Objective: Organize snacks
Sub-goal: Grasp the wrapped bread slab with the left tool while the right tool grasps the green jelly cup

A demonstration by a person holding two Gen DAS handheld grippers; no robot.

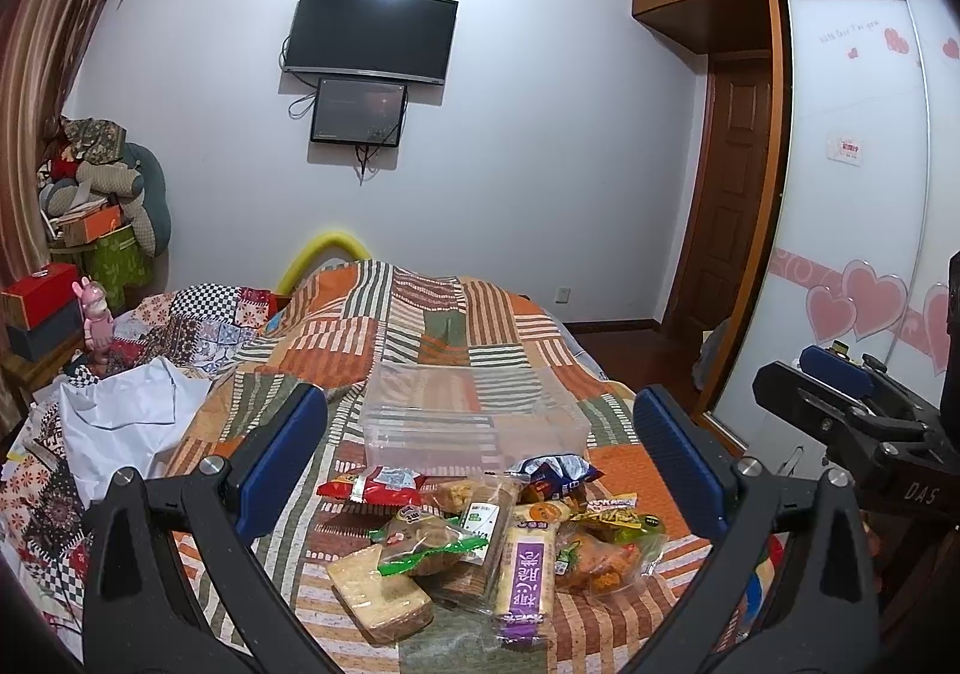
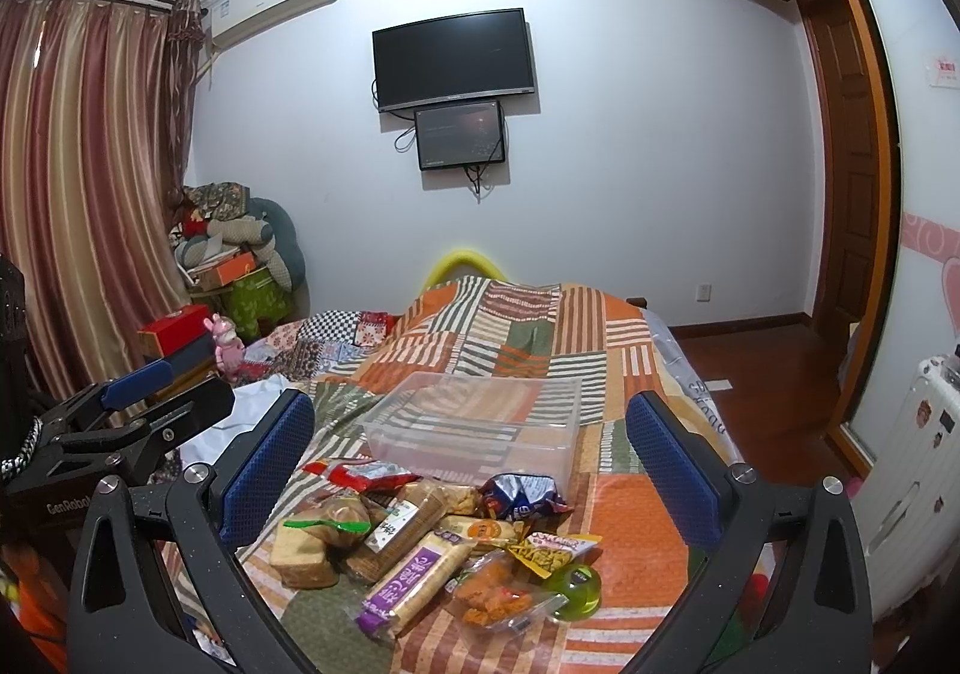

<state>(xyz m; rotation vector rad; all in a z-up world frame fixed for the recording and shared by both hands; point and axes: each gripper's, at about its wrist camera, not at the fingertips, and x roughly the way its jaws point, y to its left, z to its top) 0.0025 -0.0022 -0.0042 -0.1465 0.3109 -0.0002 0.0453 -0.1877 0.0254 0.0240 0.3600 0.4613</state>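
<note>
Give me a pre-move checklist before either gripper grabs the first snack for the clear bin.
1. Left gripper open, nothing between its fingers: ok.
2. Right gripper open, nothing held: ok.
3. Clear bin upright on the bedspread, mouth up, no snacks inside: ok.
4. Snack pile lies in front of the bin, apart from it: ok.
5. Purple-label cracker pack lies on top, unobstructed: ok.
6. Whether the soft bed will keep the bin steady: cannot tell.

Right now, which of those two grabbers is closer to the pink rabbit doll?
Left. The pink rabbit doll stands ahead and left of the left gripper; the right gripper is farther right, on the left gripper's other side.
</note>
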